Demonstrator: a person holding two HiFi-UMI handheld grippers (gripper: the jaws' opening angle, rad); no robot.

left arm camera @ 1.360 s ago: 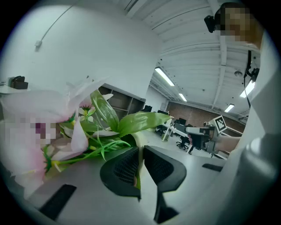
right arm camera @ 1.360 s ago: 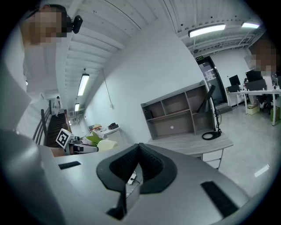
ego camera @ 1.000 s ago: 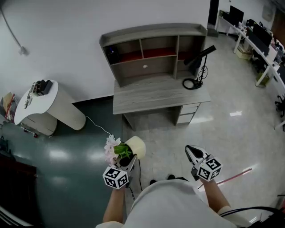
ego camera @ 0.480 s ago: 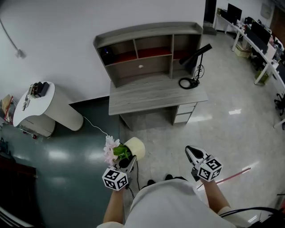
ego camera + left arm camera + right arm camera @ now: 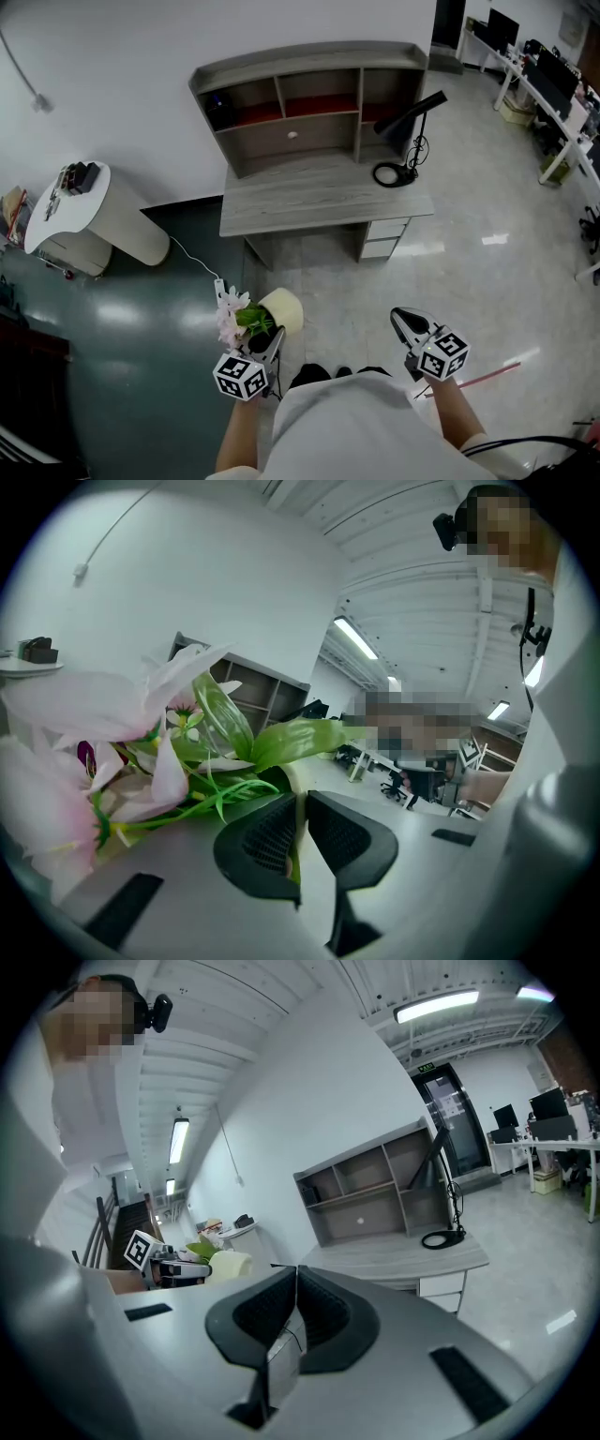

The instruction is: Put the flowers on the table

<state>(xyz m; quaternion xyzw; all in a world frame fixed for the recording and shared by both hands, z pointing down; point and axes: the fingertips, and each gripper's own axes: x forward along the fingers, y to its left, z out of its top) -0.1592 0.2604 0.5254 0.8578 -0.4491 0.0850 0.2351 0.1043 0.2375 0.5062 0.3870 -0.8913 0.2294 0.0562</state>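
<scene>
Left gripper view: flowers (image 5: 169, 766) cut off left; jaws hide gripped part.

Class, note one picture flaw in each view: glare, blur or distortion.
Head view: bright glare patches lie on the glossy floor. Left gripper view: the flowers close to the lens are soft and blurred. Right gripper view: a dark round border frames the picture, and the ceiling light is blown out.
</scene>
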